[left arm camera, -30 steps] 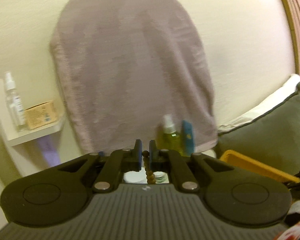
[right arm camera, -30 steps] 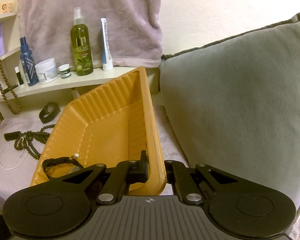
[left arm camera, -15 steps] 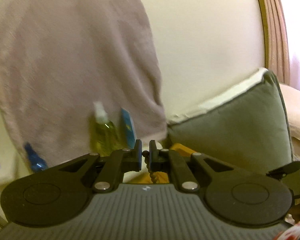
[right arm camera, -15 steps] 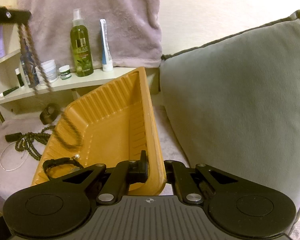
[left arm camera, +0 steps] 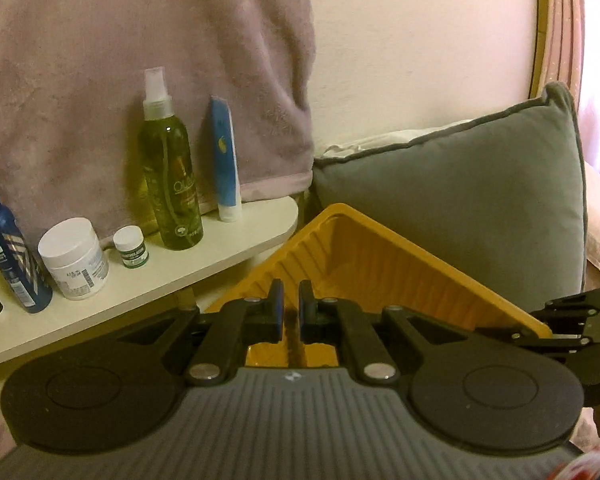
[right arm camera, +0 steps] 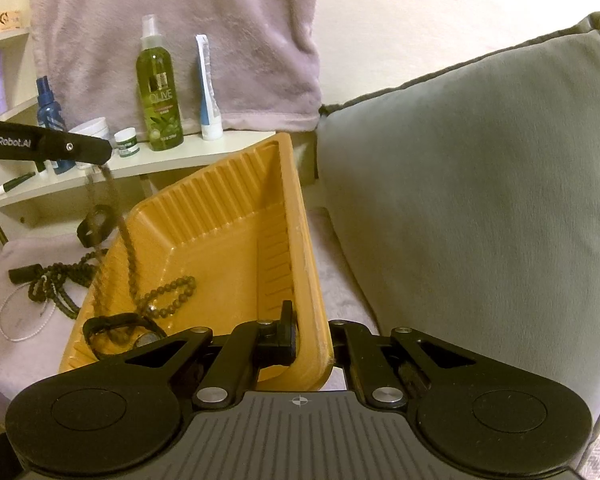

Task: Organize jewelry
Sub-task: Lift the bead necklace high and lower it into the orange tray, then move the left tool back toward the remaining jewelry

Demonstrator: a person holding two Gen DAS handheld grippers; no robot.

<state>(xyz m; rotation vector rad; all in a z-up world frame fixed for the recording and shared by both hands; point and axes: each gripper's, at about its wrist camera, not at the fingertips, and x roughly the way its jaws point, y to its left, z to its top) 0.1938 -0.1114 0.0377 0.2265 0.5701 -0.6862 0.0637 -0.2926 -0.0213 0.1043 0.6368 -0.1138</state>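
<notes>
An orange ribbed tray point(right arm camera: 228, 224) is tilted up; my right gripper point(right arm camera: 312, 340) is shut on its right rim. The tray also shows in the left wrist view point(left arm camera: 380, 264). My left gripper point(left arm camera: 288, 314) is shut on a brown bead necklace point(left arm camera: 294, 340). In the right wrist view the left gripper point(right arm camera: 100, 150) hangs this necklace point(right arm camera: 128, 248) down into the tray, its lower end coiled on the tray floor. A black watch point(right arm camera: 116, 330) lies in the tray's near corner. Dark beads point(right arm camera: 60, 284), a thin white chain point(right arm camera: 16, 320) and a black ring-shaped item point(right arm camera: 94, 224) lie on the lilac cloth at left.
A white shelf point(right arm camera: 172, 158) behind holds a green olive spray bottle point(right arm camera: 158, 92), a blue-white tube point(right arm camera: 208, 92), a white jar point(left arm camera: 74, 258), a small jar point(left arm camera: 131, 248) and a blue bottle point(left arm camera: 8, 256). A lilac towel point(left arm camera: 140, 60) hangs behind. A grey cushion point(right arm camera: 480, 200) fills the right.
My left gripper has swung right and down over the tray with the bead necklace, whose lower end now rests inside. My right gripper still holds the tray rim.
</notes>
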